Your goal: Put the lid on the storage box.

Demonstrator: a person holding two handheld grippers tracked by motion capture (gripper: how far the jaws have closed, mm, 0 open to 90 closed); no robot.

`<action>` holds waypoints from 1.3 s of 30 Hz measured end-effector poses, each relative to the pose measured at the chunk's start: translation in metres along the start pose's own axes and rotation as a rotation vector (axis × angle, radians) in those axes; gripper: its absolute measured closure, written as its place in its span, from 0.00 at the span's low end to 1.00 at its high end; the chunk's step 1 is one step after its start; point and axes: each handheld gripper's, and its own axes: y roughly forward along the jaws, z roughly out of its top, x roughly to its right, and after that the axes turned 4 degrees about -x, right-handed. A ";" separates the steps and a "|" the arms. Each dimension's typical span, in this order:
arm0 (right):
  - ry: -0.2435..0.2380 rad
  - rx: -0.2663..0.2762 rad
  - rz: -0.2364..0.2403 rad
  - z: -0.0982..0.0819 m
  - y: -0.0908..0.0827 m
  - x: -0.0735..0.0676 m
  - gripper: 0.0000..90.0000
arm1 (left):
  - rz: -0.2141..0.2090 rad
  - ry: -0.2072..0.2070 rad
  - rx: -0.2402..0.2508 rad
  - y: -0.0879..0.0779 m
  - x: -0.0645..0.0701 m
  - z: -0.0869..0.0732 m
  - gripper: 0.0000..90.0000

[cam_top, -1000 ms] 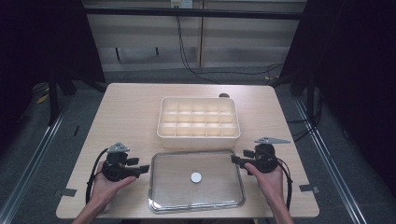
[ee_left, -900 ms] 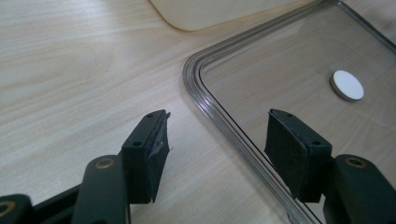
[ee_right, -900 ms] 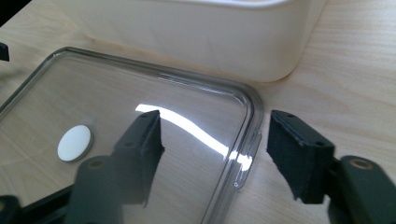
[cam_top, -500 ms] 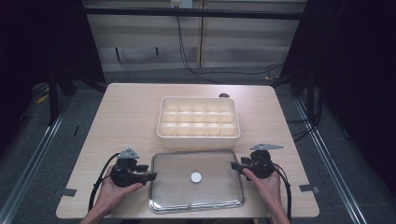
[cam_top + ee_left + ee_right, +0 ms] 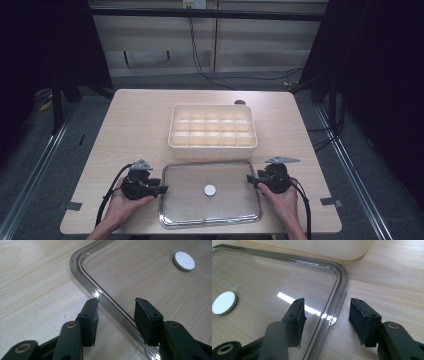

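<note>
Overhead front-facing view; both close gripper views share the clear lid (image 5: 210,192).

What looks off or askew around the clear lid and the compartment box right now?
Nothing stands out. The clear lid lies flat and square beside the empty compartment box; no cracks or spills show. Both tongs, left and right, straddle its edges.

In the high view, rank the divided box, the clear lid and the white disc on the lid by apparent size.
1. Clear lid, though it lies nearer the camera, so its lead over the box is unsure.
2. Divided box.
3. White disc, plainly smallest.
</note>
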 end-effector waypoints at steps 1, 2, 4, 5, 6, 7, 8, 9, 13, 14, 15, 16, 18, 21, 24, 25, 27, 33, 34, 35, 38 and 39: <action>0.002 0.000 0.003 0.000 0.000 0.000 0.52 | -0.001 0.004 0.007 0.001 0.000 0.000 0.62; 0.002 0.000 0.005 0.000 0.000 0.000 0.53 | 0.000 0.009 0.003 0.001 0.001 0.000 0.64; 0.014 0.004 0.016 0.000 0.000 0.000 0.53 | 0.008 0.017 0.004 0.002 0.003 0.001 0.67; 0.019 0.010 0.021 -0.001 0.001 0.000 0.54 | 0.002 0.017 0.002 0.003 0.004 0.001 0.69; 0.036 0.009 0.030 -0.001 0.001 0.000 0.55 | 0.009 0.017 -0.001 0.003 0.004 0.002 0.69; 0.047 0.007 0.028 -0.001 0.001 -0.001 0.55 | 0.012 0.013 0.000 0.003 0.005 0.002 0.70; 0.047 0.007 0.028 -0.001 0.001 -0.001 0.55 | 0.012 0.013 0.000 0.003 0.005 0.002 0.70; 0.062 0.015 0.032 -0.001 0.001 0.000 0.55 | 0.008 0.012 -0.004 0.002 0.004 0.002 0.70; 0.165 0.044 0.081 -0.004 0.000 0.005 0.55 | 0.002 -0.005 -0.003 0.002 0.003 0.001 0.72; 0.195 0.052 0.096 -0.006 0.000 0.006 0.55 | -0.004 -0.013 -0.005 0.002 0.003 0.002 0.72; 0.222 0.055 0.111 -0.007 -0.001 0.007 0.55 | -0.001 -0.019 -0.006 0.002 0.003 0.001 0.72; 0.242 0.062 0.124 -0.008 -0.001 0.009 0.55 | 0.003 -0.023 -0.006 0.002 0.003 0.001 0.73; 0.288 0.067 0.152 -0.010 -0.002 0.011 0.55 | -0.003 -0.020 -0.011 0.001 0.004 0.002 0.73; 0.327 0.071 0.175 -0.012 -0.003 0.012 0.55 | -0.001 -0.020 -0.008 0.002 0.003 0.001 0.73; 0.349 0.049 0.223 -0.013 -0.003 0.012 0.58 | -0.008 -0.027 -0.005 0.002 0.003 0.001 0.73; 0.366 0.052 0.247 -0.015 -0.002 0.012 0.59 | -0.008 -0.027 -0.005 0.002 0.003 0.001 0.73; 0.352 0.046 0.226 -0.014 -0.003 0.010 0.58 | -0.004 -0.029 -0.004 0.002 0.003 0.002 0.73; 0.326 0.011 0.302 -0.014 -0.002 0.012 0.57 | -0.005 -0.029 -0.006 0.002 0.002 0.002 0.73; 0.326 0.011 0.302 -0.014 -0.002 0.012 0.57 | -0.005 -0.029 -0.006 0.002 0.002 0.002 0.73; 0.307 -0.010 0.348 -0.014 -0.001 0.012 0.58 | -0.007 -0.029 -0.005 0.002 0.001 0.002 0.74; 0.270 -0.030 0.376 -0.013 0.001 0.008 0.58 | -0.018 -0.034 -0.009 0.001 0.000 0.002 0.74; 0.265 -0.029 0.370 -0.012 0.001 0.007 0.58 | -0.018 -0.034 -0.008 0.001 0.000 0.002 0.74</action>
